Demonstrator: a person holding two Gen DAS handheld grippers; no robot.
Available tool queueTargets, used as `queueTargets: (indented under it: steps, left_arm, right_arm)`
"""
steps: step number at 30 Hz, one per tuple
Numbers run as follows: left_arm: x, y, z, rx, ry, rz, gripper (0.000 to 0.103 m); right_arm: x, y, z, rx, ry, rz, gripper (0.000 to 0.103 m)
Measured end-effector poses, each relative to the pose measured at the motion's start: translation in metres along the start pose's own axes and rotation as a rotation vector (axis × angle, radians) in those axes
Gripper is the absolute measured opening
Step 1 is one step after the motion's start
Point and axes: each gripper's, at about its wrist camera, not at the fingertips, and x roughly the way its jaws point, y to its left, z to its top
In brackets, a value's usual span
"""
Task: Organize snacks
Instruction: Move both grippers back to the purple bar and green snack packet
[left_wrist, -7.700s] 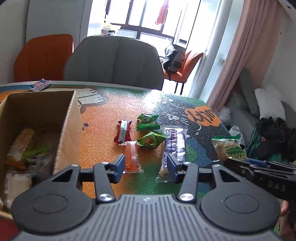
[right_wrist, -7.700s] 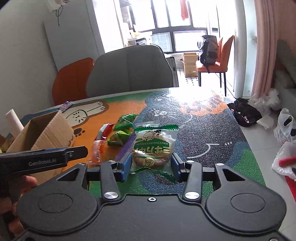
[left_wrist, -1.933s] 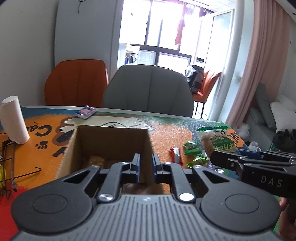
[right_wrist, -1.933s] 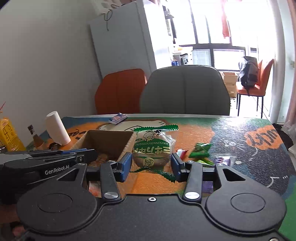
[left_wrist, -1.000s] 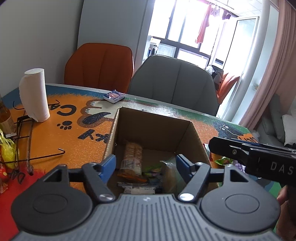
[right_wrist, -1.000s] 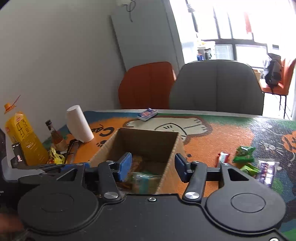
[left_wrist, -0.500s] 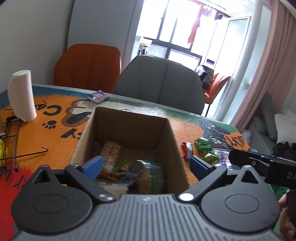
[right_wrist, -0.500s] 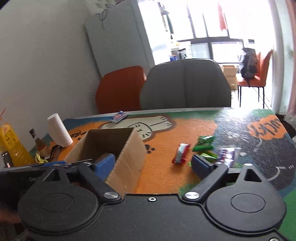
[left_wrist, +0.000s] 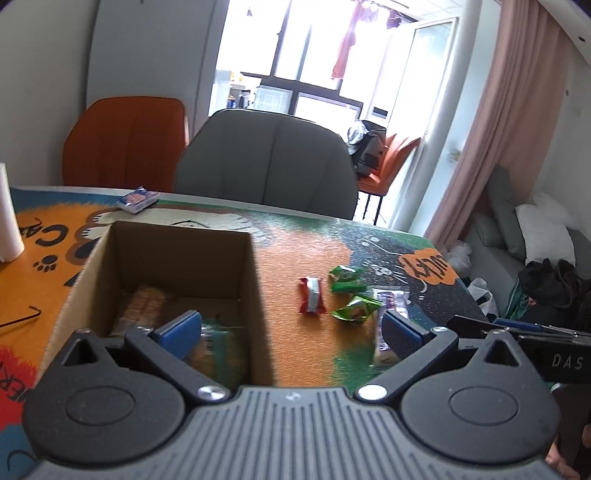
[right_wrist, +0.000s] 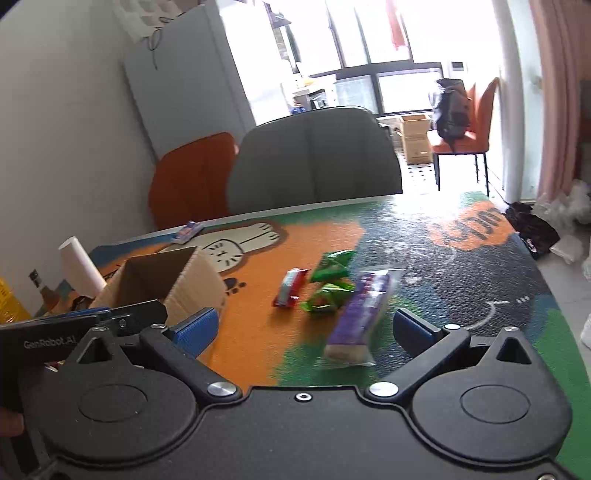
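A: Box (left_wrist: 255, 280) at left already holds some packets. Left gripper (left_wrist: 284, 328), spread wide, holds nothing.

B: Right gripper (right_wrist: 303, 326)'s jaws are opening, also bare. Purple packet (right_wrist: 360, 314) lies centre frame, red (right_wrist: 290, 287) and green ones (right_wrist: 328, 267) beyond. I reckon purple's next: reach, pinch it.

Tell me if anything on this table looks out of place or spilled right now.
Nothing is spilled or damaged. Four snacks lie loose on the patterned table mat, outside the open cardboard box: a red wrapped bar, two green packets and a long purple packet. The box holds other snacks.
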Motion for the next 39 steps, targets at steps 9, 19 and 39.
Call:
queueTargets:
  steps: [9, 19, 39]
  left_arm:
    - [0.015, -0.035, 0.001, 0.048, 0.012, -0.010, 0.103]
    - [0.042, -0.059, 0.002, 0.074, 0.010, -0.032, 0.092]
    - [0.135, -0.068, 0.000, 0.084, 0.141, -0.026, 0.056]
  right_arm:
    - [-0.003, -0.029, -0.002, 0.048, -0.011, -0.021, 0.096]
    - [0.012, -0.053, -0.001, 0.099, 0.013, -0.008, 0.073]
    - [0.095, -0.093, -0.007, 0.269, 0.157, 0.081, 0.047]
